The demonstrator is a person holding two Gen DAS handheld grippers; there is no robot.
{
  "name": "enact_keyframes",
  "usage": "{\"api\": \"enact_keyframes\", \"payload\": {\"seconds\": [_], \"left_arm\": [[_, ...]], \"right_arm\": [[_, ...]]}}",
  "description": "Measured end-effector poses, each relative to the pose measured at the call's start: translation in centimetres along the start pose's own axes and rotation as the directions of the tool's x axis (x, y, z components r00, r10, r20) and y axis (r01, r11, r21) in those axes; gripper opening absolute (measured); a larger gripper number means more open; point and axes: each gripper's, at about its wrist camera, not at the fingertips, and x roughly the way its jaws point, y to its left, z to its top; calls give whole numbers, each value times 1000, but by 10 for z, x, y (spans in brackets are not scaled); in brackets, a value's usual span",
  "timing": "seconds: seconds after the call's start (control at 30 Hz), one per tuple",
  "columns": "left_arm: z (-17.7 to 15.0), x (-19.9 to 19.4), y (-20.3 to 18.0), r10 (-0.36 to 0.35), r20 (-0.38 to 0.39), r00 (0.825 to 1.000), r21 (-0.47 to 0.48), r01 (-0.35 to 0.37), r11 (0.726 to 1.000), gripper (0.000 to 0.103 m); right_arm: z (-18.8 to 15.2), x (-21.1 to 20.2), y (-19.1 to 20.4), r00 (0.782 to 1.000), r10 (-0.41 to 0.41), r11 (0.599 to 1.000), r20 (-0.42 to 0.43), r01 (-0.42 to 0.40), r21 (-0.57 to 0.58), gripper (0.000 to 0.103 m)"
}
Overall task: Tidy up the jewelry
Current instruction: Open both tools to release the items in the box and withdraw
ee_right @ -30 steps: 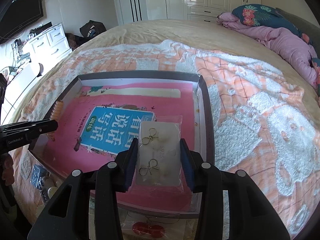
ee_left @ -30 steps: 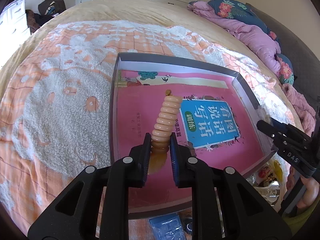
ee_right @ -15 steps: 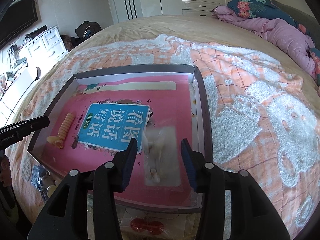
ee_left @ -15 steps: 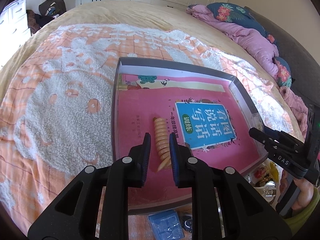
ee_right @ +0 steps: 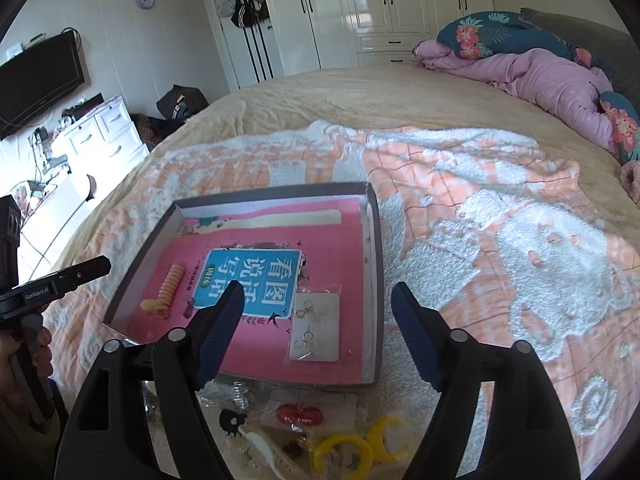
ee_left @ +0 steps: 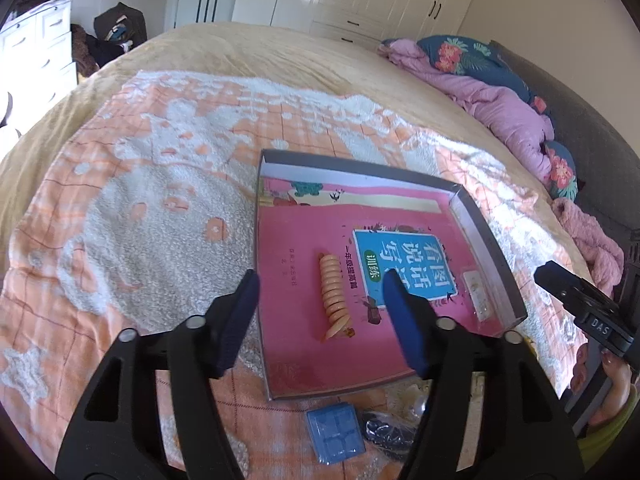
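Now both grippers hang over the tray [ee_right: 374, 264], jaws spread wide, gripping nothing. The left gripper [ee_left: 320, 312] frames the orange spiral hair tie [ee_left: 335, 304] lying on the pink book [ee_left: 296, 344]. Only the right gripper [ee_right: 316, 316] view shows the bagged earring card [ee_right: 316, 332] by the tray's right wall, plus the yellow clips [ee_right: 360, 446] and red piece [ee_right: 298, 414] outside. The left view alone catches a blue case [ee_left: 335, 432].

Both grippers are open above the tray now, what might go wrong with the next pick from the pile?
The loose pile sits tight against the tray's near wall, so the right gripper could nudge the tray. The pile's pieces overlap, so two may lift together. The earring card in the tray is light and could shift if bumped.
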Motion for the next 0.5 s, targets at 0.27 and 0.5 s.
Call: {"api": "enact_keyframes", "payload": {"seconds": [0.27, 0.5], "left_arm": [[-3, -36, -4, 9, 79, 997, -23, -7, 1000, 92], [-11, -56, -14, 6, 95, 995, -6, -5, 1000, 93]], "right_arm": [[-9, -33, -2, 999, 3, 1000, 39, -3, 14, 89], [-19, -53, -1, 999, 10, 1000, 48, -10, -4, 91]]}}
